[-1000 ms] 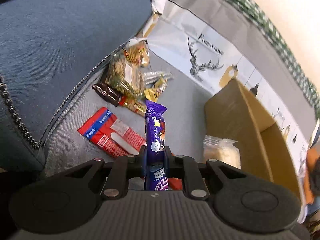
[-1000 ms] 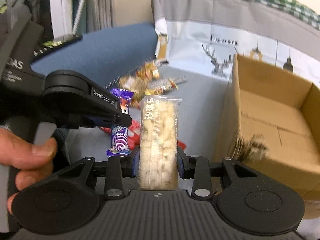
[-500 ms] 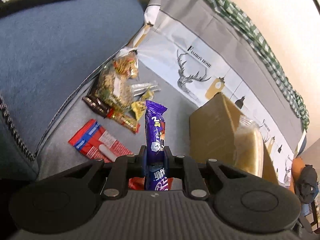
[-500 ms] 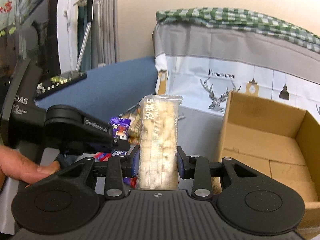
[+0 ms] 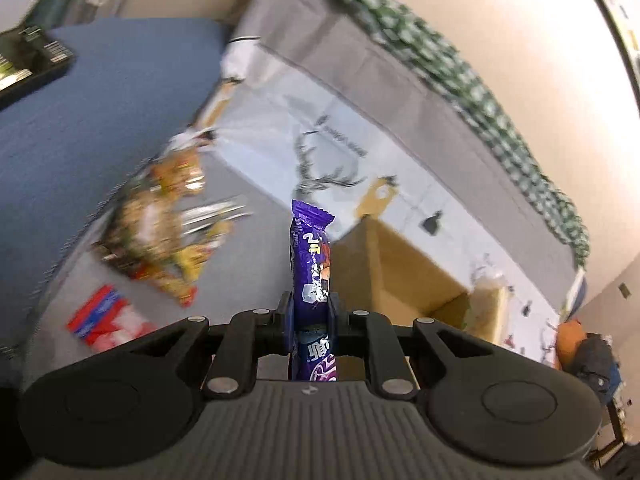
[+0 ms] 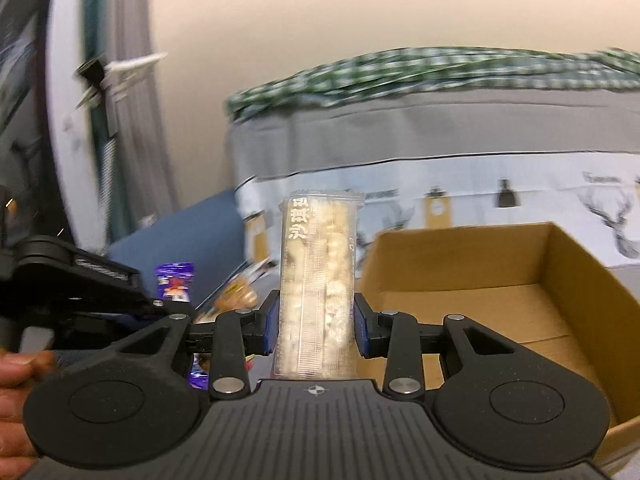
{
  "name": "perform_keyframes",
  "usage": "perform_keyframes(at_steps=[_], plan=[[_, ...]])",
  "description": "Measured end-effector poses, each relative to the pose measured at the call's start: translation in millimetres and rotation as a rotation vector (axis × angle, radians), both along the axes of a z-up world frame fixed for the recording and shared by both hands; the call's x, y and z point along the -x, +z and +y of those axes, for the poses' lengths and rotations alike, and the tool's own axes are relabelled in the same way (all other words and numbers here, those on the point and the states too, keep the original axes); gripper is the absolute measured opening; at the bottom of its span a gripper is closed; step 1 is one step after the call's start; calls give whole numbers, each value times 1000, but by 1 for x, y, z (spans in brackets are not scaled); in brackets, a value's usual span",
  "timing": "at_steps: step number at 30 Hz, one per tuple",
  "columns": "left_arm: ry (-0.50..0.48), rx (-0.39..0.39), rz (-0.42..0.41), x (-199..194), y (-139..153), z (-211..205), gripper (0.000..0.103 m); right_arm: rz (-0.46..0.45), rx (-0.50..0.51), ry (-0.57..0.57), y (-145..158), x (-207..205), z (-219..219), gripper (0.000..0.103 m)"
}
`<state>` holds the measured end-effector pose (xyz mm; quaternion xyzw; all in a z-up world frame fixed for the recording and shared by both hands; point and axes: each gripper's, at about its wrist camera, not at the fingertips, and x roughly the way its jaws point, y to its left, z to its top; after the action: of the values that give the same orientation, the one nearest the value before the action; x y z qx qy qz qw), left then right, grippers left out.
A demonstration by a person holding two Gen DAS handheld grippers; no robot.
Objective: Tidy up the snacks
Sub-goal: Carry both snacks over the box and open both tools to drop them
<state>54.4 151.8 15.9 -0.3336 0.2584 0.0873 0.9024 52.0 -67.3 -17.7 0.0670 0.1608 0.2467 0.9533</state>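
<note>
My left gripper (image 5: 310, 314) is shut on a purple snack bar (image 5: 310, 256) held upright above the grey sofa seat, left of the open cardboard box (image 5: 404, 272). My right gripper (image 6: 316, 322) is shut on a clear pack of pale puffed-rice cake (image 6: 318, 280), held just before the box (image 6: 500, 280), whose inside looks empty. In the right wrist view the left gripper (image 6: 132, 300) with the purple bar (image 6: 176, 280) is at the left. A pile of loose snacks (image 5: 168, 220) and a red packet (image 5: 104, 318) lie on the seat.
A blue armrest (image 5: 92, 120) rises at the left. A deer-print cushion (image 5: 340, 152) and green checked cloth (image 5: 460, 80) line the sofa back behind the box. A dark object (image 5: 28, 60) lies on the armrest.
Both grippers have risen and swung right toward the box, each still holding its snack. The right gripper now looks over the box's near wall into it.
</note>
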Motion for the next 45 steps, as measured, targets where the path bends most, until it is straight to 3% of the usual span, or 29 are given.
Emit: perform_keyframes(at_steps=[4,12,19,27,40,42,43,44,45], plan=[[-57,-5,-37,-26,18,-31,17,17,-49,-124,0,-15,-27,38],[-208,-98,-74,-97,47,-97,17,62,-96,-377,-12,-39,-81,38],[-285,-142,-79,-132,51,-140,17,38,-162,-579,-15,-46,-116,38],[-346,-178,-71,-145,44,-171,17,50,-181,-642,-19,-51,-133,38],[-365,-185,-89,-143,48,-177,18,-25,-166,-636,-10,-42,-130,38],[-359,-180,-78,-144,49,-175,23,-28,-155,-627,-9,-43,-128,44],[-359,-172,-72,-144,50,-174,39,-18,-133,-617,-9,-45,-125,62],[-357,-162,-69,-144,51,-172,46,-7,-107,-616,-10,-47,-121,83],[-349,-159,-71,-142,51,-170,46,0,-88,-624,-11,-48,-119,87]])
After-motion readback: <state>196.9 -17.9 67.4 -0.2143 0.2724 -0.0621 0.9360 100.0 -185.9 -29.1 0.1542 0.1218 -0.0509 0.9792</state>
